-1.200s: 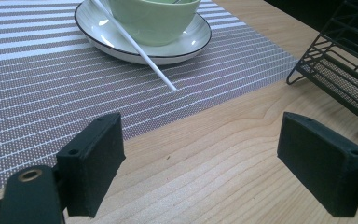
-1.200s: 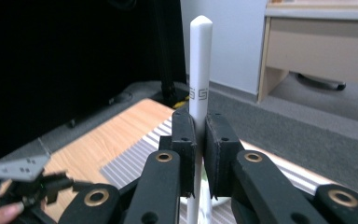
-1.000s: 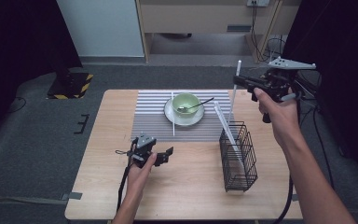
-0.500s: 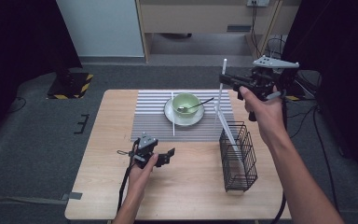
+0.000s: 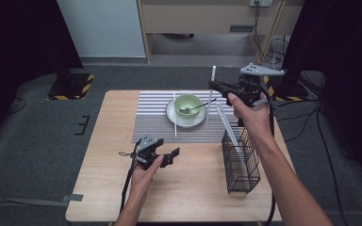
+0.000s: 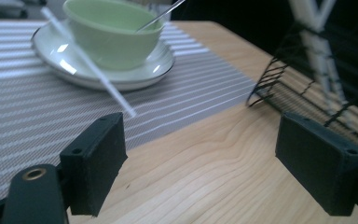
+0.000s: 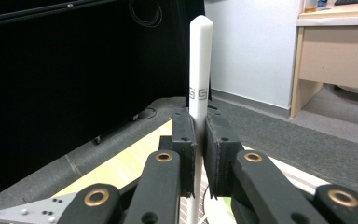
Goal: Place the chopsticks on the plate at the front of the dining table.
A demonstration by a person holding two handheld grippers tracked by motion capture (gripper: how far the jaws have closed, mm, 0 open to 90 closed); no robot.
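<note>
Two tools over one wooden table (image 5: 99, 188). Striped mat (image 5: 151, 120) on far half of table. Black wire basket (image 5: 241, 160) near right, one white chopstick (image 5: 230, 127) leaning in it. Green bowl (image 5: 188, 104) on white saucer (image 5: 175, 120) on mat, spoon (image 5: 199, 107) inside. Another chopstick (image 5: 174, 115) lies on mat, left of bowl, touching saucer. Right tool (image 5: 215, 85) held above far right of table, jaws clamped on upright white chopstick (image 7: 199, 84), its lower end hanging over mat right of bowl. Left tool (image 5: 173, 154) near centre of table, low, jaws wide apart, nothing between.
</note>
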